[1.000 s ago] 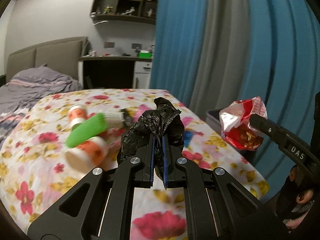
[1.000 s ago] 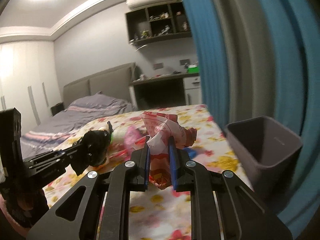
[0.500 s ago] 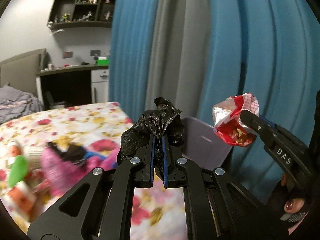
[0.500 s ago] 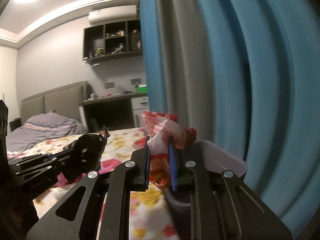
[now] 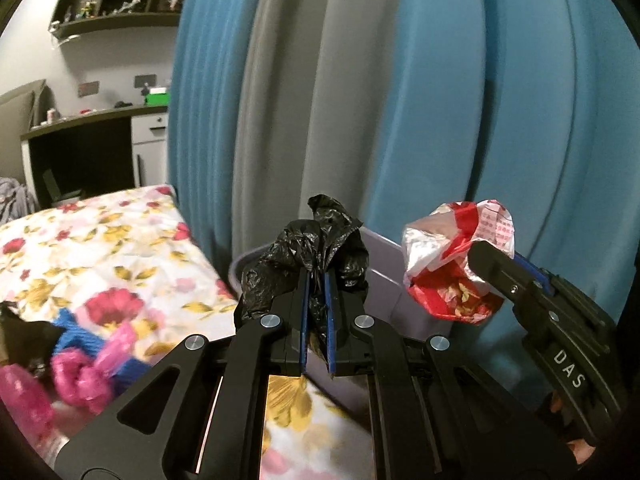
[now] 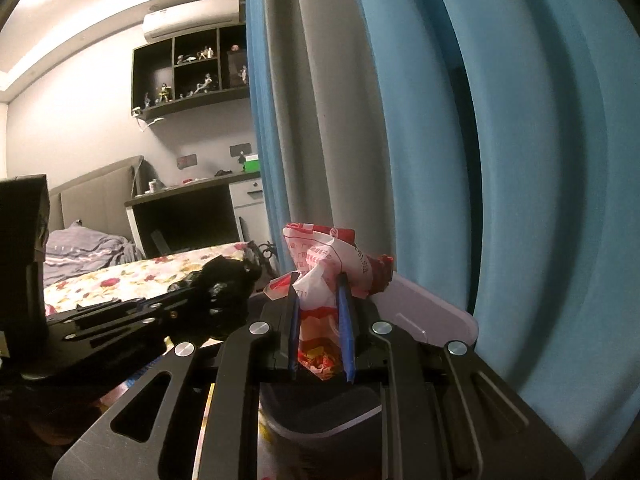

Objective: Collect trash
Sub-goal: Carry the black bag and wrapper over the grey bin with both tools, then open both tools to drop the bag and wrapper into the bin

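My left gripper (image 5: pixel 316 280) is shut on a crumpled black plastic bag (image 5: pixel 308 256), held just in front of a grey bin (image 5: pixel 384 280) that stands off the table's right edge. My right gripper (image 6: pixel 320 284) is shut on a crumpled red and white snack wrapper (image 6: pixel 324 260); the left wrist view shows that wrapper (image 5: pixel 452 264) hanging over the bin's right side. In the right wrist view the bin's rim (image 6: pixel 432 312) lies directly below and beyond the wrapper, and the left gripper with its black bag (image 6: pixel 224 284) is at the left.
A floral tablecloth (image 5: pixel 100 240) covers the table at left, with pink wrappers (image 5: pixel 80 372) and a blue item (image 5: pixel 80 336) near its front. Blue and grey curtains (image 5: pixel 440 100) hang right behind the bin. A desk (image 6: pixel 188 200) and bed (image 6: pixel 84 248) stand far back.
Both grippers have swung right from over the table to the bin, still carrying the black bag and the snack wrapper. The cups and green item have left the view.
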Action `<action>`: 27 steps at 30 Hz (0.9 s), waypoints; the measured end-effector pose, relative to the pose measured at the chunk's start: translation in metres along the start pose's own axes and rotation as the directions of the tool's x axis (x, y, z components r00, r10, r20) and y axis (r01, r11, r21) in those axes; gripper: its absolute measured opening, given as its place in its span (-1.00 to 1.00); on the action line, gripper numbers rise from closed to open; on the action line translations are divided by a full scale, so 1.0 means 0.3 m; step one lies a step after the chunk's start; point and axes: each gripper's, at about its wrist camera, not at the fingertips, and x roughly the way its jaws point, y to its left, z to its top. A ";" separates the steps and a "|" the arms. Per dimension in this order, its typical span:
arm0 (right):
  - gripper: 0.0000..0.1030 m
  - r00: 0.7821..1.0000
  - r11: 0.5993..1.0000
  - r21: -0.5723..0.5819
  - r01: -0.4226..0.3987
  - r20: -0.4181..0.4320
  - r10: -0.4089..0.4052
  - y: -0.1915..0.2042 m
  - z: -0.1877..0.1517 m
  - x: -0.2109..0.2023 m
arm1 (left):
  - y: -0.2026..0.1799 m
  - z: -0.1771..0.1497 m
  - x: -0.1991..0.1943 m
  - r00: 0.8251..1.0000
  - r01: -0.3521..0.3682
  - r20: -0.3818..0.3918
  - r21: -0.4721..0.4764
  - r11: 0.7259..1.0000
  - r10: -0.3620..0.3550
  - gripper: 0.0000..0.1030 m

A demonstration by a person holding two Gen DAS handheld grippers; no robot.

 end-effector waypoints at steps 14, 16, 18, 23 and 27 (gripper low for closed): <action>-0.60 0.998 0.999 0.031 0.029 -0.055 -0.027 -0.040 -0.035 0.055 | -0.010 -0.026 0.168 0.994 0.088 -0.069 -0.030 0.996 -0.090 -0.87; -0.60 0.998 0.999 0.029 0.036 -0.059 -0.035 -0.035 -0.033 0.062 | -0.018 -0.028 0.172 0.993 0.094 -0.075 -0.029 0.995 -0.096 -0.87; -0.59 0.997 0.999 0.039 0.037 -0.067 -0.034 -0.039 -0.033 0.069 | -0.020 -0.031 0.179 0.991 0.103 -0.078 -0.031 0.994 -0.105 -0.87; -0.58 0.996 0.998 0.051 0.044 -0.083 -0.039 -0.031 -0.037 0.086 | -0.013 -0.040 0.207 0.987 0.119 -0.099 -0.051 0.992 -0.124 -0.87; -0.56 0.995 0.997 0.056 0.050 -0.089 -0.045 -0.032 -0.037 0.097 | 0.008 -0.048 0.229 0.984 0.135 -0.111 -0.067 0.989 -0.142 -0.85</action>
